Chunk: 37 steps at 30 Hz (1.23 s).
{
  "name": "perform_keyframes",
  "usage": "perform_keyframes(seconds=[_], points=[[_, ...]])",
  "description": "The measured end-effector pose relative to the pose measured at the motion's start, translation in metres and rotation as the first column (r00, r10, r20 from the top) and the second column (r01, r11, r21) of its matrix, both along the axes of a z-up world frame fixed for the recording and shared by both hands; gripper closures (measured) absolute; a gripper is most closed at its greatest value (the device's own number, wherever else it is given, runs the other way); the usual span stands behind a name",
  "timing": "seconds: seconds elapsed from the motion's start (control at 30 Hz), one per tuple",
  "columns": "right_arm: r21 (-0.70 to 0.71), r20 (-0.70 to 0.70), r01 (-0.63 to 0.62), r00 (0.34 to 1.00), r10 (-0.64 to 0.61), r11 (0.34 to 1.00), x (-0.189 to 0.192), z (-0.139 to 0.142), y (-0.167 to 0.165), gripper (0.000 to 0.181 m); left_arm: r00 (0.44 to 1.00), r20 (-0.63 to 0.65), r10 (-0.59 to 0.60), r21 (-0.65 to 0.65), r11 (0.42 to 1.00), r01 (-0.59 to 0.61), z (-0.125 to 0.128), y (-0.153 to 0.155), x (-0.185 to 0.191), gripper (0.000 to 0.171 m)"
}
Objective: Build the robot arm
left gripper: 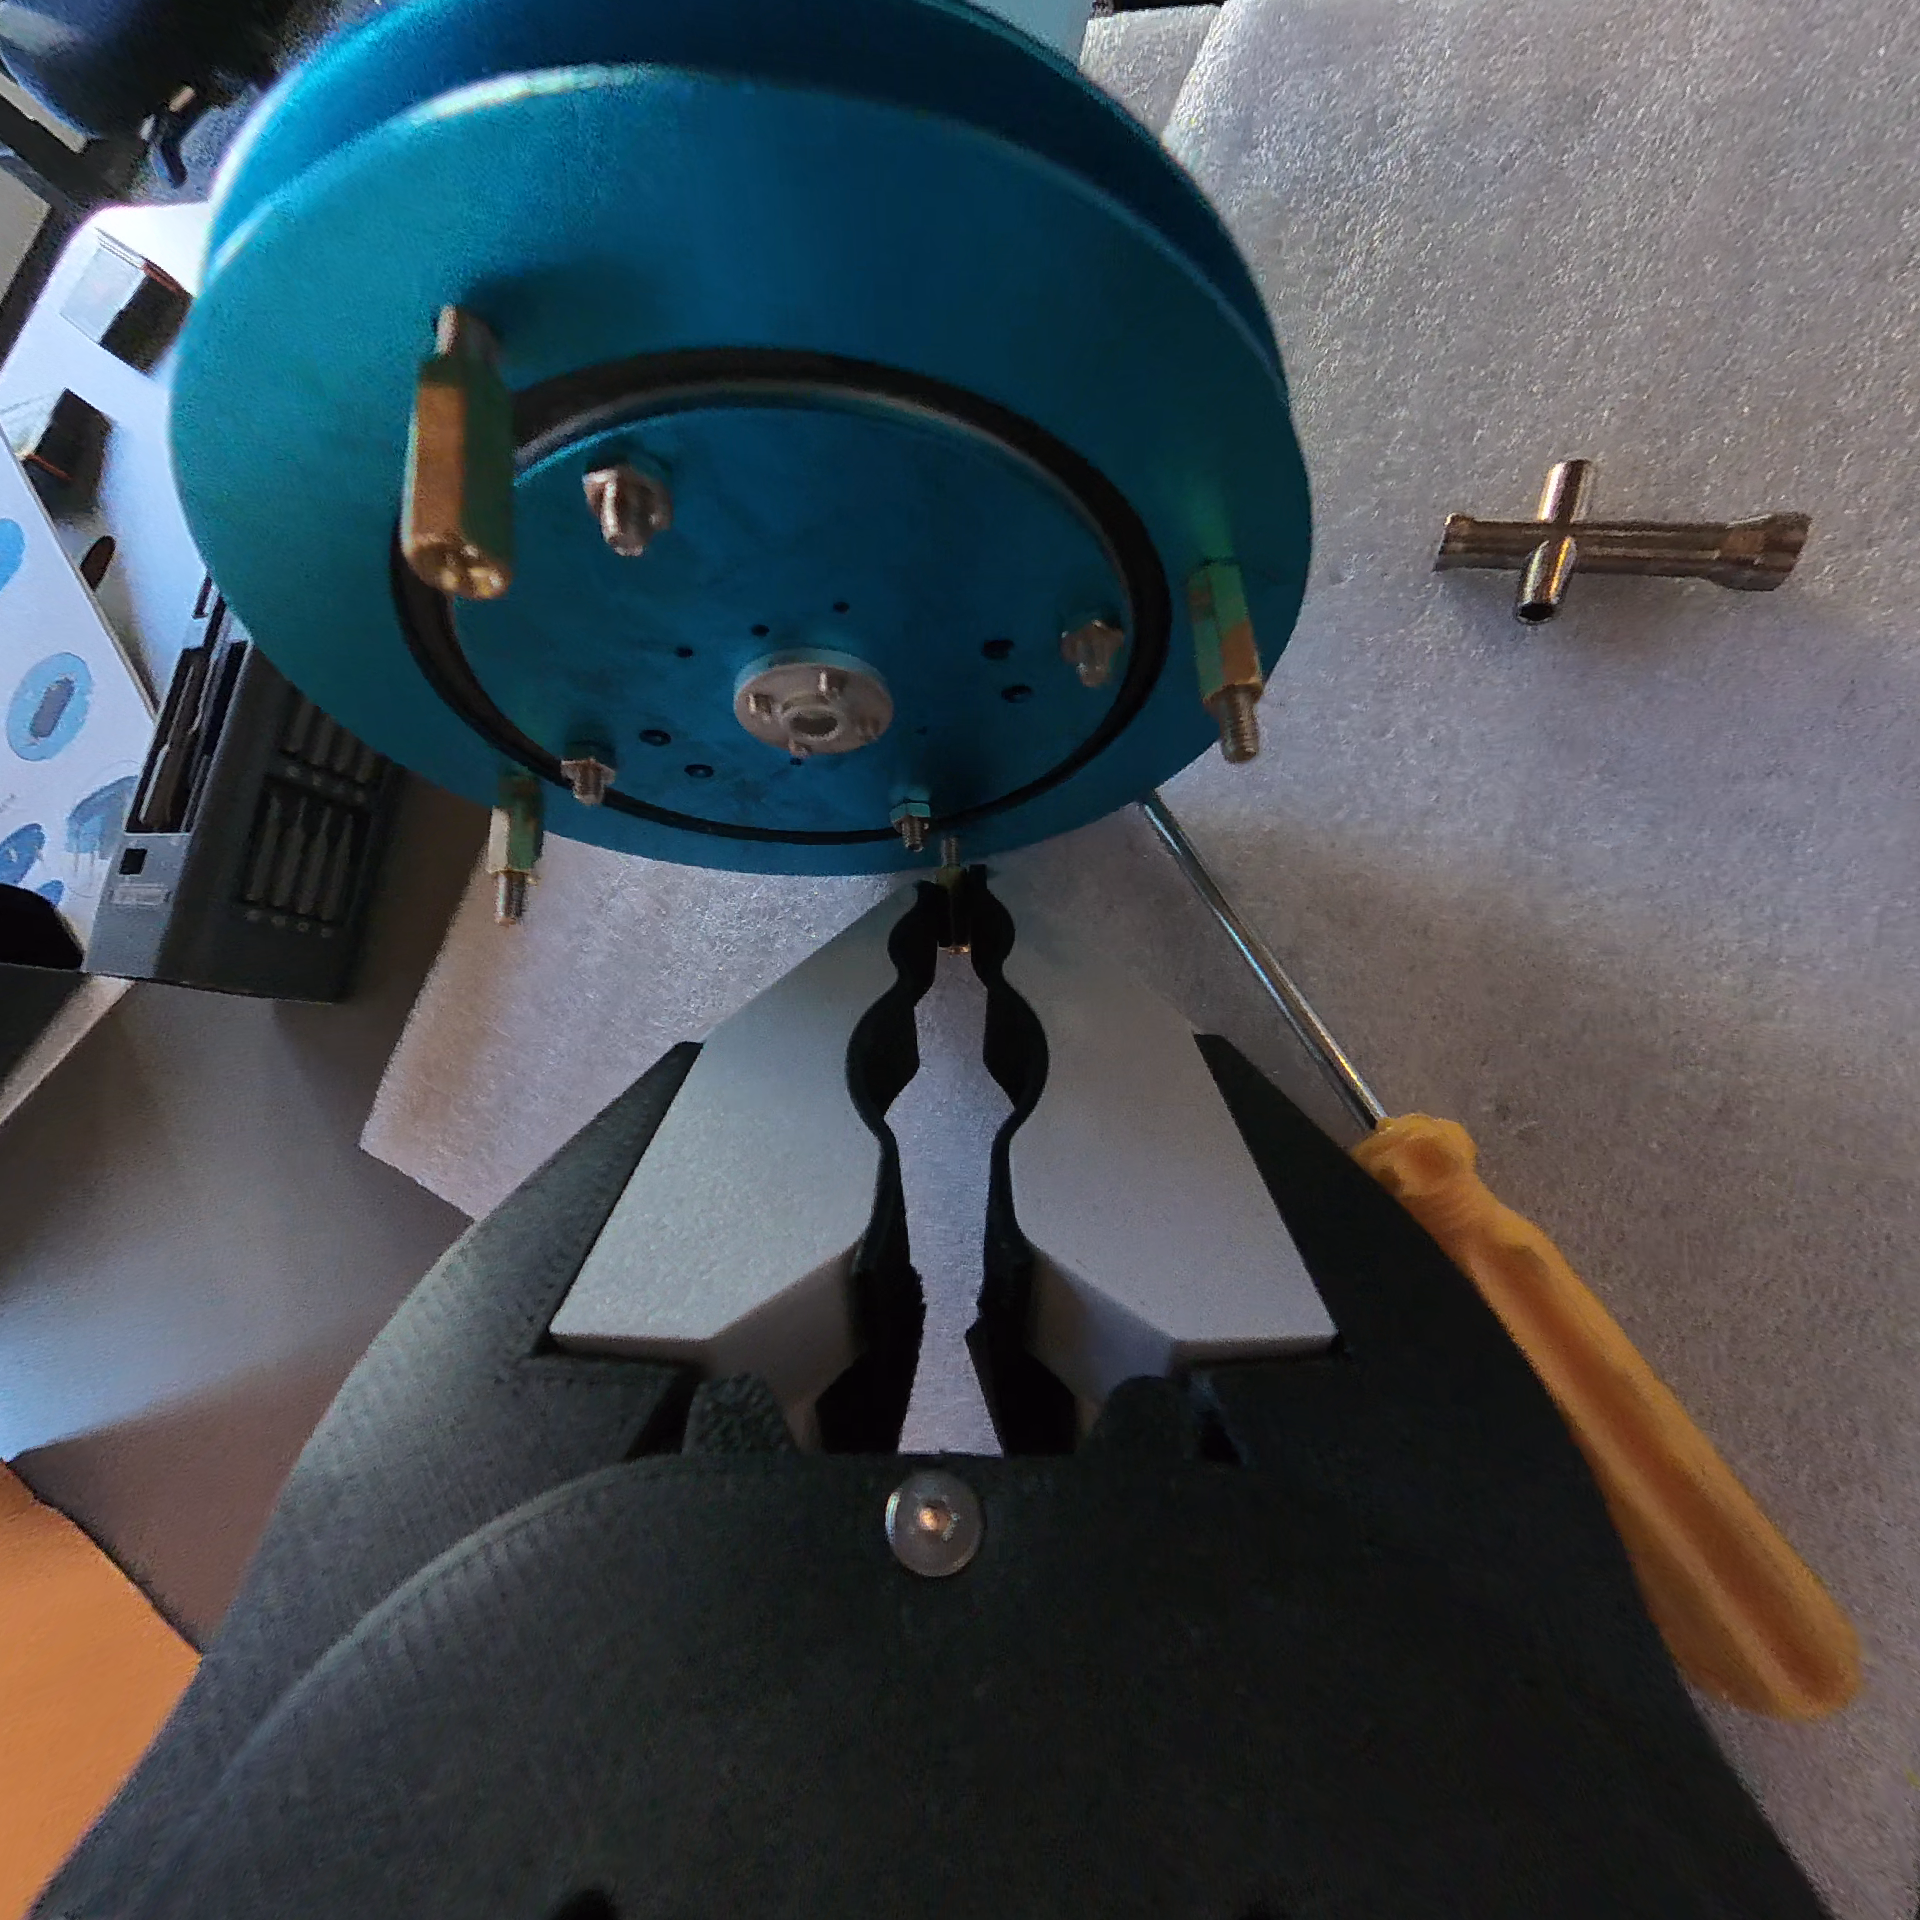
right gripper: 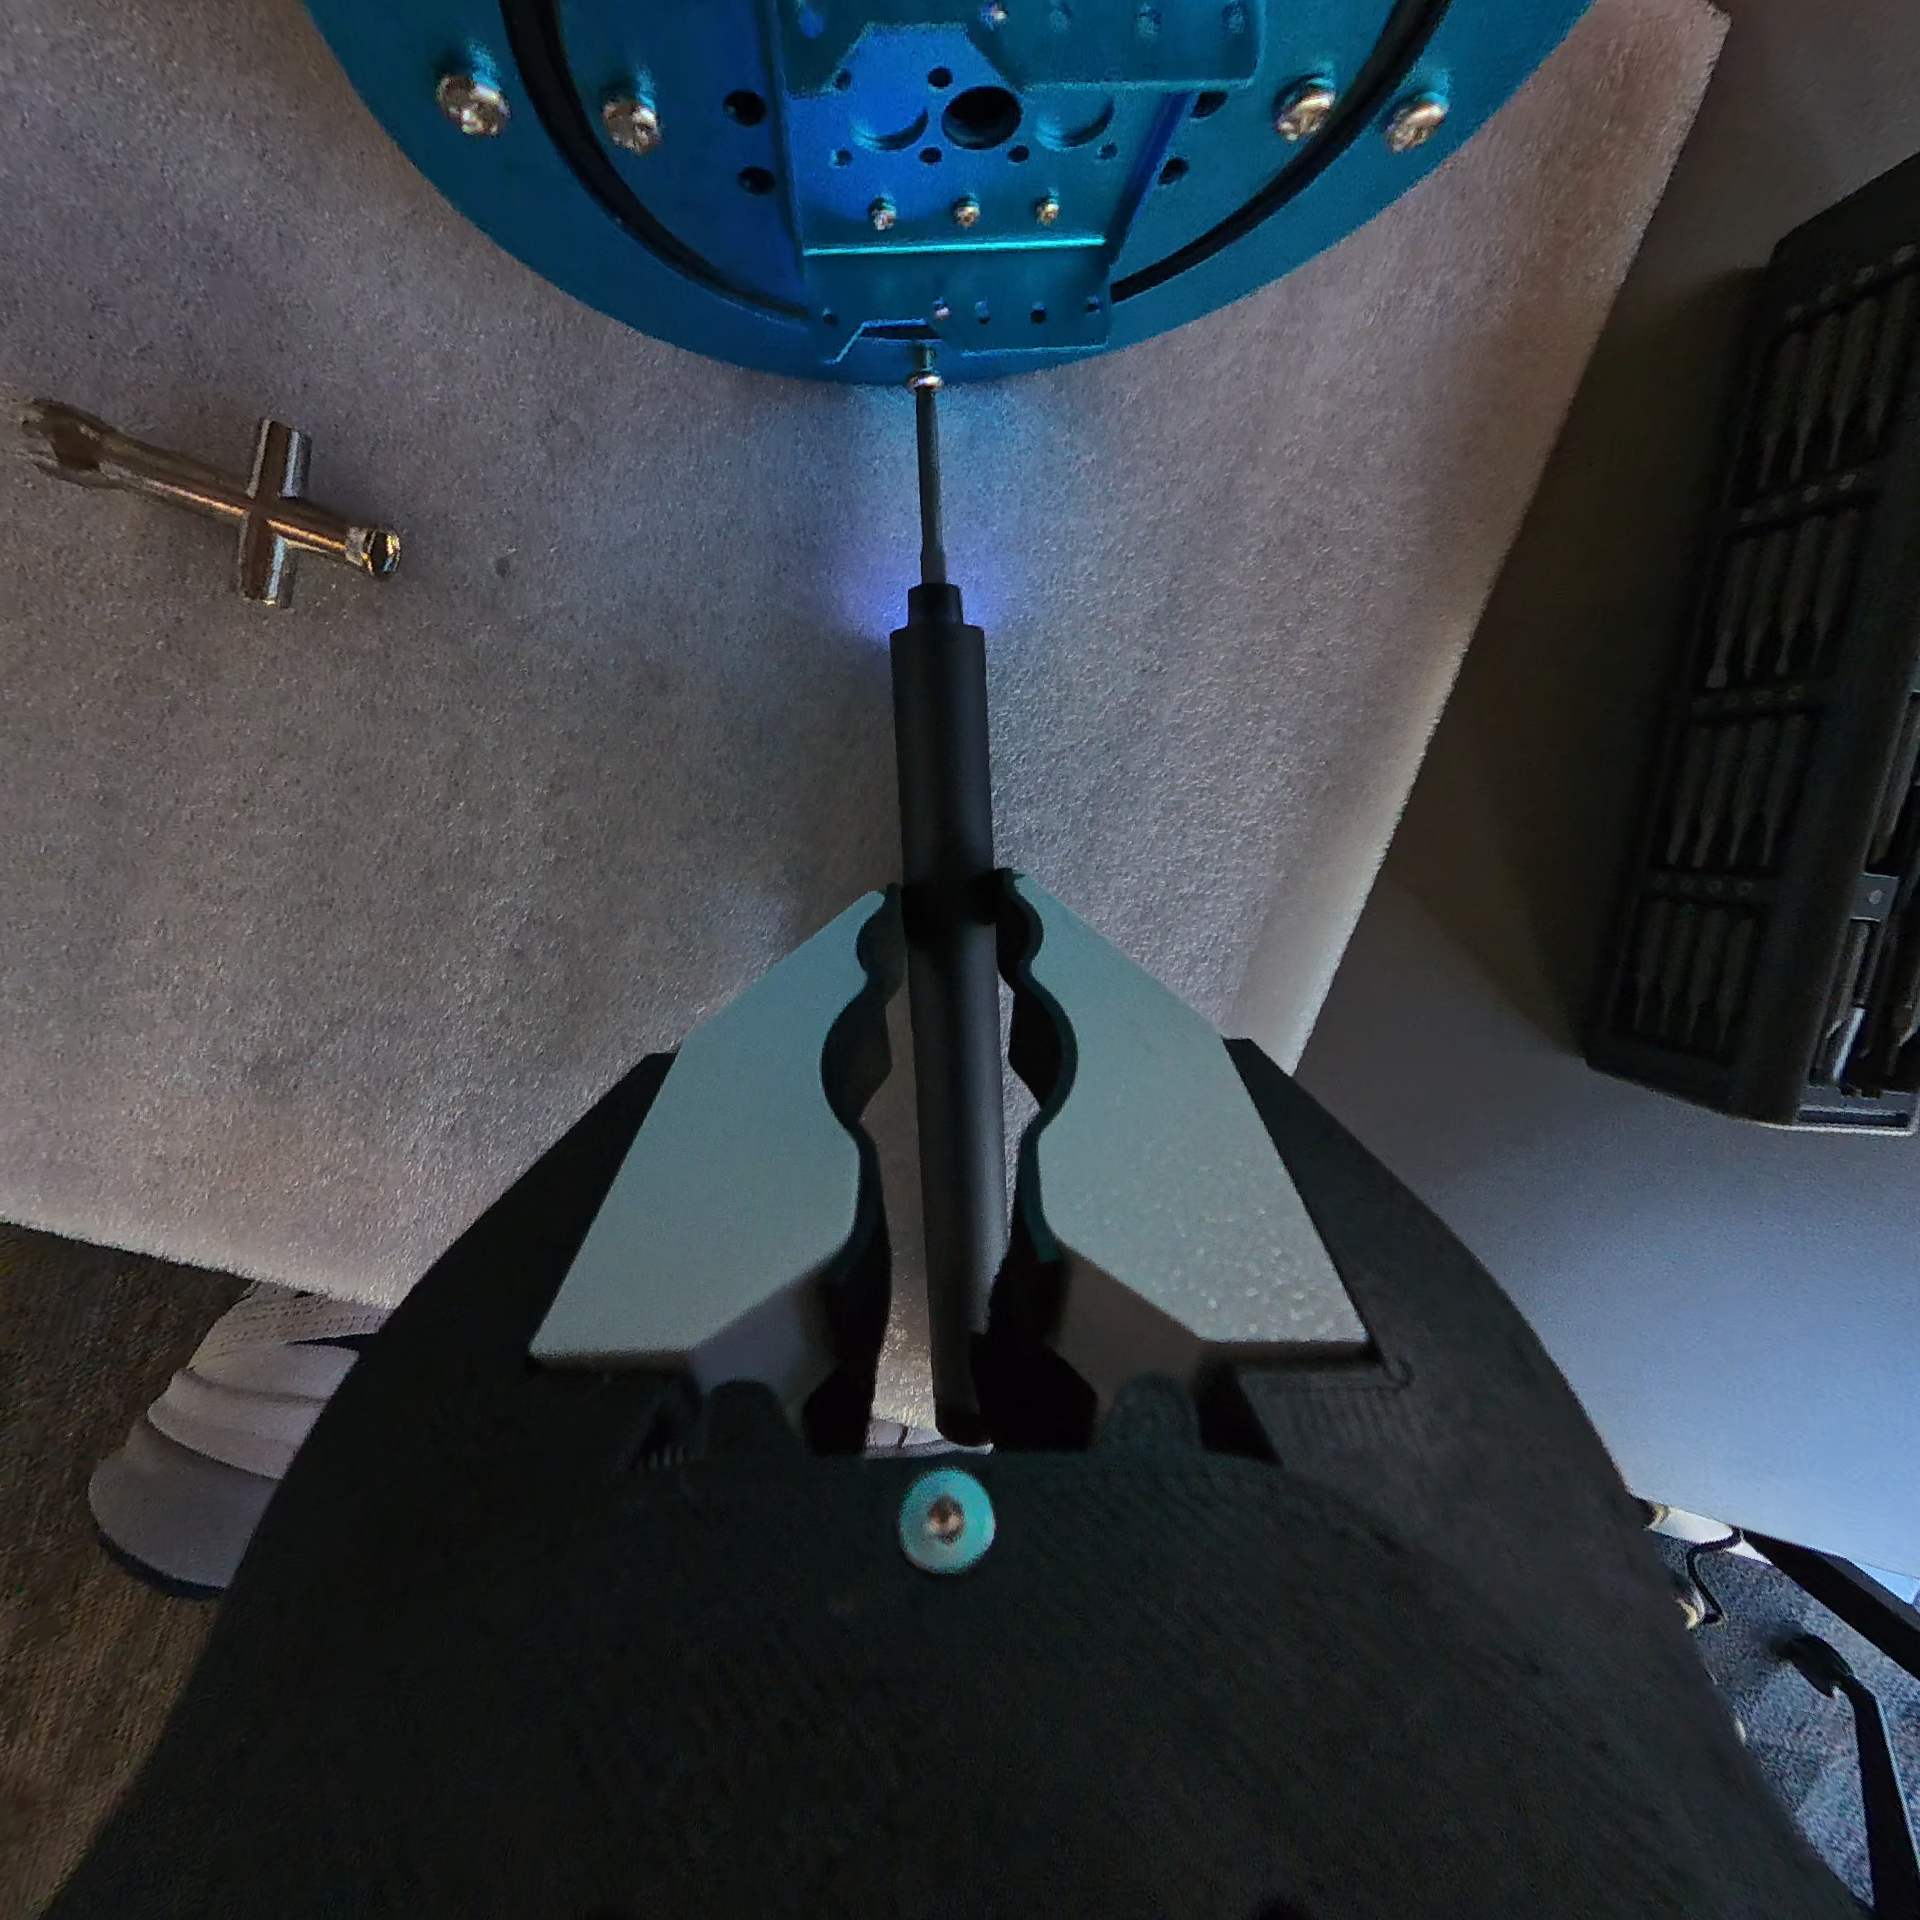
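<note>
A blue round metal assembly (left gripper: 727, 343) of two stacked discs is tilted up off the white foam mat (left gripper: 1558, 935). Brass standoffs (left gripper: 457, 468) stick out of its face. My left gripper (left gripper: 951, 914) is shut on a small brass standoff (left gripper: 952, 928) at the disc's lower rim. My right gripper (right gripper: 951, 904) is shut on a dark pen-shaped electric screwdriver (right gripper: 940, 748). Its thin bit touches a small screw (right gripper: 923, 379) at the lower edge of the blue assembly (right gripper: 956, 187), where a blue bracket is bolted on.
A yellow-handled screwdriver (left gripper: 1621, 1382) lies on the mat right of my left gripper. A metal cross wrench (left gripper: 1579, 540) lies on the mat, also in the right wrist view (right gripper: 239, 509). A dark case of screwdriver bits (right gripper: 1787, 675) lies off the mat. A white shoe (right gripper: 229, 1423) shows below. The grippers' ends are close to 11 cm from one another.
</note>
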State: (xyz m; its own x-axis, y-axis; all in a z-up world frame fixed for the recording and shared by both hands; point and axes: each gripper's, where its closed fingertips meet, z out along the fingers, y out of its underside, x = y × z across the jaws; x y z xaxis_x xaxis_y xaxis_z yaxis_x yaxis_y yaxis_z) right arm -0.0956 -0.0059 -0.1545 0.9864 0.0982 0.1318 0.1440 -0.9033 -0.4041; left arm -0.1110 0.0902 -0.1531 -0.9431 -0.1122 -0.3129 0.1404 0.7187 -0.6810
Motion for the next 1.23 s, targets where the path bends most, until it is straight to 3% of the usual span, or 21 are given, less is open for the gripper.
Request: perform_keyframes(seconds=[0.73, 0.8, 1.03, 1.23], points=[[0.057, -0.038, 0.013, 0.999, -0.011, 0.998, 0.0, 0.001, -0.001, 0.164, 1.0, 0.011, 0.0, 0.01, 1.0, 0.0, 0.0, 0.0, 0.001, 0.167], [0.058, -0.015, 0.029, 0.999, -0.028, 0.998, 0.005, 0.003, -0.003, 0.157, 1.0, 0.015, 0.0, 0.011, 1.0, -0.001, 0.001, 0.0, 0.001, 0.167], [0.051, 0.076, 0.0, 0.997, -0.004, 0.999, 0.005, 0.008, -0.004, 0.163, 1.0, 0.01, -0.002, 0.008, 1.0, 0.002, 0.001, 0.0, 0.001, 0.167], [0.059, -0.026, 0.01, 1.0, -0.009, 0.998, 0.002, 0.006, -0.002, 0.161, 1.0, 0.013, -0.001, 0.009, 1.0, 0.001, 0.001, -0.001, 0.001, 0.167]])
